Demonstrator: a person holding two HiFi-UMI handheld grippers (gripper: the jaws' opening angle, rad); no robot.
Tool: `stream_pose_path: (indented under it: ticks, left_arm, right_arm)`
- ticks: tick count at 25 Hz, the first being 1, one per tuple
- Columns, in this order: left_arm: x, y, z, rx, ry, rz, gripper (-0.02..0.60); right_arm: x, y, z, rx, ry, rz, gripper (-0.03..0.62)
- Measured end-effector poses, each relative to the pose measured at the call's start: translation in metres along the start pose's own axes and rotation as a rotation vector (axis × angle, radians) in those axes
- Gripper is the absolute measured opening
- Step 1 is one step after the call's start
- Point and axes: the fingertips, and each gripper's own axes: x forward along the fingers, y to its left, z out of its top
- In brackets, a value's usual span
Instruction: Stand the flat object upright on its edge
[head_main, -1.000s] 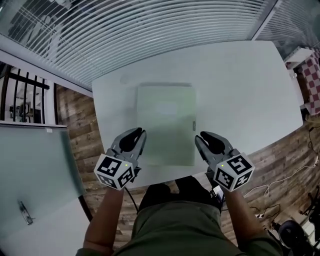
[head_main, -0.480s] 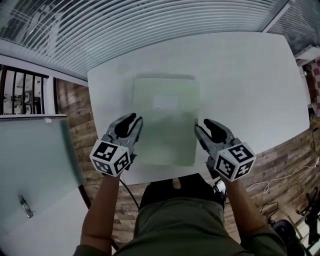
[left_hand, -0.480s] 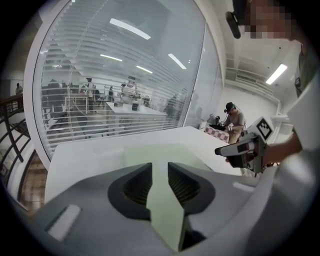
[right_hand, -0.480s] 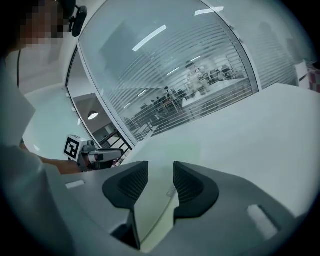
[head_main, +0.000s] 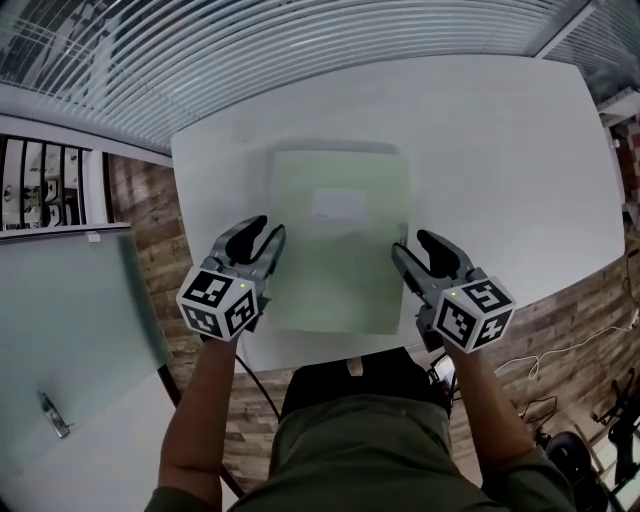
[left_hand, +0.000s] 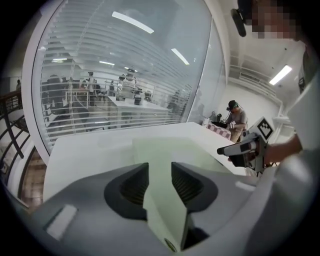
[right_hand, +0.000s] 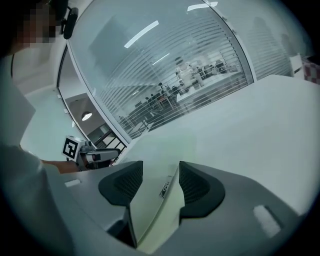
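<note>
Having just been opening their jaws around the side edges of the folder (head_main: 340, 250) lying flat by the table's (head_main: 500, 150) front edge, the left claw (head_main: 268, 228) and right claw (head_main: 415, 243) are clamping nothing, perhaps risking an uneven pinch twisting it loose.

Pale green flat object (head_main: 340, 260) — white table (head_main: 480, 150)

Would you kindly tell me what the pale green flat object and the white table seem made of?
The pale green flat object: probably plastic or coated card, matte, thin-edged, with a pale label. The table: smooth white laminate or painted board; uncertain.
</note>
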Motion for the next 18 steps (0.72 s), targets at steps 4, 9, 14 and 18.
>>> stream_pose_path:
  ticks: [4,9,14,18]
  left_arm:
    - [0.0,0.006,-0.005,-0.027,0.013,-0.004,0.124]
    - [0.007,0.007,-0.014,-0.077,0.036,-0.033,0.18]
    - [0.013,0.007,-0.023,-0.125,0.057,-0.061,0.229]
    - [0.015,0.007,-0.027,-0.211,0.061,-0.108,0.238]
  right_arm:
    - [0.001,-0.004,-0.002,0.007,0.003,-0.02,0.221]
    - [0.003,-0.011,-0.008,0.02,0.018,-0.032,0.233]
    - [0.007,-0.012,-0.016,0.038,0.038,-0.03,0.265]
    - [0.011,-0.011,-0.021,0.047,0.052,-0.024,0.275]
